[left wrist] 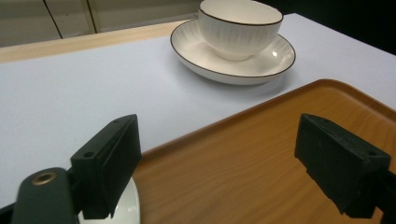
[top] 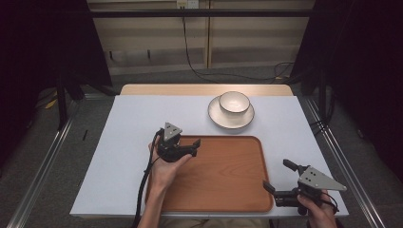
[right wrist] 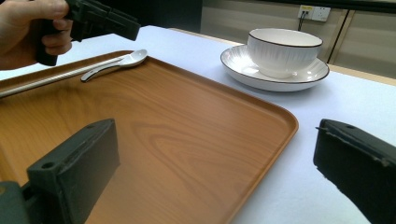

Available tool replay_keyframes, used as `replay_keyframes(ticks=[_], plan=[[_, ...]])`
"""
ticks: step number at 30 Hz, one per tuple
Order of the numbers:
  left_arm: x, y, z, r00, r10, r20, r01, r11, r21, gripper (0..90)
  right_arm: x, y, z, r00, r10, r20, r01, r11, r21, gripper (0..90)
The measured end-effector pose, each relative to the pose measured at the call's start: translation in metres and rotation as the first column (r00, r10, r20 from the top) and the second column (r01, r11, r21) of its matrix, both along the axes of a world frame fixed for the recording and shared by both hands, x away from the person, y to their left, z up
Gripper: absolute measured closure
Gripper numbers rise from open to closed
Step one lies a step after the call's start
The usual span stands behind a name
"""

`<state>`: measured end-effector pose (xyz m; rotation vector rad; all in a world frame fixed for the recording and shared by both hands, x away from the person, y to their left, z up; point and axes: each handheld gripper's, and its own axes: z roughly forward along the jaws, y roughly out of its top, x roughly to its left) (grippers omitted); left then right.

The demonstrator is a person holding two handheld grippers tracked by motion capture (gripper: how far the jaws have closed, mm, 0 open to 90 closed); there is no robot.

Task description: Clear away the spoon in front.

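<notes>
A wooden tray (top: pixel 223 185) lies on the near half of the white table. In the right gripper view, a white spoon (right wrist: pixel 116 61) rests along the tray's far left rim, with a long pale stick (right wrist: pixel 42 83) beside it. My left gripper (top: pixel 187 140) hovers just above that rim, open, with nothing between its jaws. In the left gripper view the spoon's bowl (left wrist: pixel 130 207) peeks out under the left jaw. My right gripper (top: pixel 278 175) stands open and holds nothing at the tray's near right corner. Beyond the tray, a white bowl (top: pixel 234 101) sits on a white plate (top: pixel 216 116).
The white table cover (top: pixel 128 142) has free room left of the tray and around the plate. A bare wooden strip (top: pixel 157 89) runs along the back edge. Metal rails (top: pixel 43 166) flank the table, and cables (top: pixel 204 71) lie on the floor behind.
</notes>
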<state>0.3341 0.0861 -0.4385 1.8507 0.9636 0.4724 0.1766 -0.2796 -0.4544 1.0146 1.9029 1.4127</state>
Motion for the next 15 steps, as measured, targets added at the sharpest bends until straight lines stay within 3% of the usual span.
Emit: replay_keyframes(ticks=[3, 6, 8, 9, 11, 13, 15], plan=[[0.004, -0.005, 0.001, 0.9999, -0.013, 0.008, 0.013, 0.9999, -0.011, 13.8, 0.0, 0.0, 0.0, 1.0, 0.005, 0.0, -0.005, 1.0, -0.002, 0.0], [0.01, -0.011, 0.0, 0.9992, -0.037, -0.013, 0.037, 0.9993, -0.005, 13.7, 0.0, 0.0, 0.0, 1.0, 0.008, -0.001, -0.008, 1.0, 0.0, 0.0], [0.012, -0.014, 0.0, 0.9973, -0.073, -0.004, 0.073, 0.9972, 0.015, 19.4, 0.0, 0.0, 0.0, 1.0, 0.008, -0.002, -0.008, 1.0, 0.0, 0.0], [0.013, -0.016, 0.001, 0.9979, -0.065, 0.005, 0.064, 0.9976, 0.024, 18.1, 0.0, 0.0, 0.0, 1.0, 0.009, 0.0, -0.009, 1.0, -0.001, 0.0], [0.015, -0.019, 0.002, 0.998, -0.061, 0.015, 0.061, 0.9982, 0.003, 15.6, 0.0, 0.0, 0.0, 1.0, 0.007, 0.0, -0.007, 1.0, -0.004, 0.0], [0.018, -0.02, 0.002, 0.9975, -0.07, -0.002, 0.07, 0.9967, -0.04, 15.4, 0.0, 0.0, 0.0, 1.0, 0.007, 0.0, -0.007, 1.0, -0.004, 0.0], [0.022, -0.022, 0.002, 0.998, -0.063, -0.006, 0.062, 0.9975, -0.032, 15.6, 0.0, 0.0, 0.0, 1.0, 0.009, -0.001, -0.009, 1.0, -0.003, 0.0]])
